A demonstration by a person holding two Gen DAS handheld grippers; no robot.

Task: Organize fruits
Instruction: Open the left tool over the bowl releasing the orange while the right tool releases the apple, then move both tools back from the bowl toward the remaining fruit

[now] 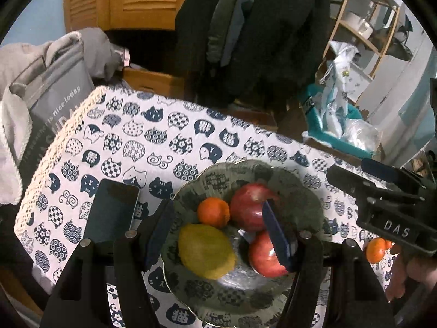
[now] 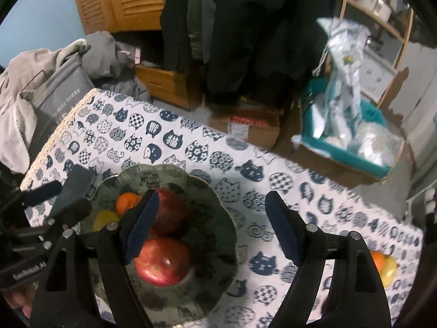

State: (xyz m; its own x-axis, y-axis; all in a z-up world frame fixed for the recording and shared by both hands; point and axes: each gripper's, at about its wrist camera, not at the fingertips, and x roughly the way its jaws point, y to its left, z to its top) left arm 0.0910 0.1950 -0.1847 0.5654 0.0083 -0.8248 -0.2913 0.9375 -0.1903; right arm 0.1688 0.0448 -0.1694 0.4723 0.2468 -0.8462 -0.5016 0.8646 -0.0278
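On the plate (image 1: 297, 180): two red apples (image 1: 252, 210) (image 1: 266, 255), one mandarin (image 1: 213, 212), one lemon (image 1: 206, 251), all bunched near the middle and touching or nearly so. Plate sits on the cat-print surface (image 1: 164, 136), toward its near side.

Left claw (image 1: 218, 235) directly above the plate, spread wide, gripping nothing; right pad overlaps the apples in view, contact not confirmed. Right claw (image 2: 211, 229) also wide apart and empty, hanging over the plate's right rim, left pad over the apples, right pad over bare cloth.

Still loose on the surface: a mandarin (image 2: 378, 259) and a yellow fruit (image 2: 389, 272), side by side near the right edge, well apart from the plate.

Estimate: four fruits in, at least two to go; more than halfway, not finished. Right side closest to the leftovers.

Off the surface: grey bag (image 1: 57, 101) at left, teal box (image 2: 344, 147) with plastic packets at back right.
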